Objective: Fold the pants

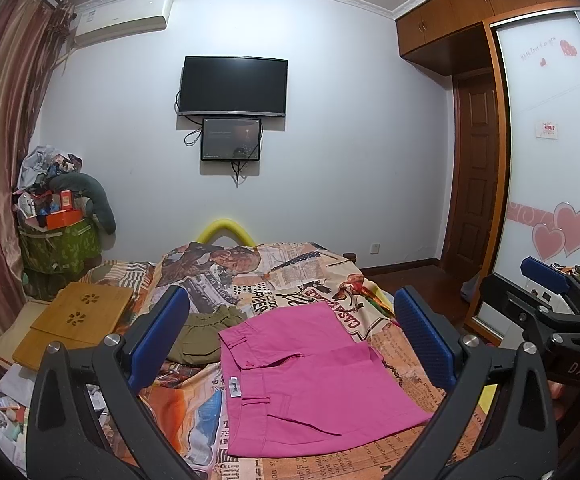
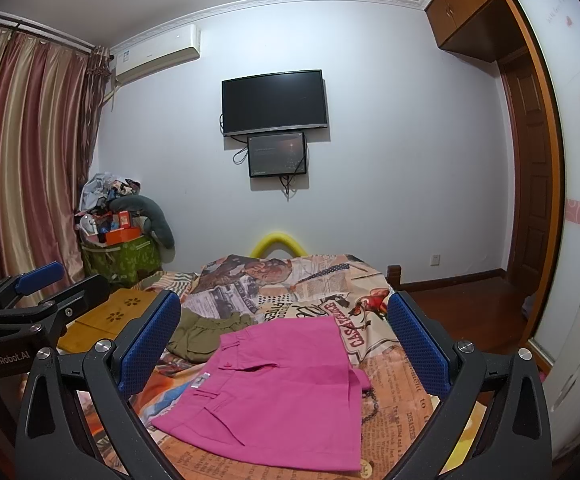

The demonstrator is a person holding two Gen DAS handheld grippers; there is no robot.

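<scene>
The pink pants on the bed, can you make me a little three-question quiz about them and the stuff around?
1. True or false: the folded pink cotton pants hang from the left gripper.
2. Which garment lies just beyond the pants? A) olive-green ruffled garment B) white shirt C) blue jeans
3. Fill in: both the left gripper and the right gripper have their blue-padded fingers ____.

Key: 1 false, they lie flat on the newspaper-print bedspread; 2 A; 3 open.

Before me stood the bed (image 1: 330,280), spread with a newspaper-print cover. On it lay the pink pants (image 1: 310,380) flat, an olive garment (image 1: 206,336) just beside them, and a wooden board (image 1: 78,316) at its left edge.
</scene>
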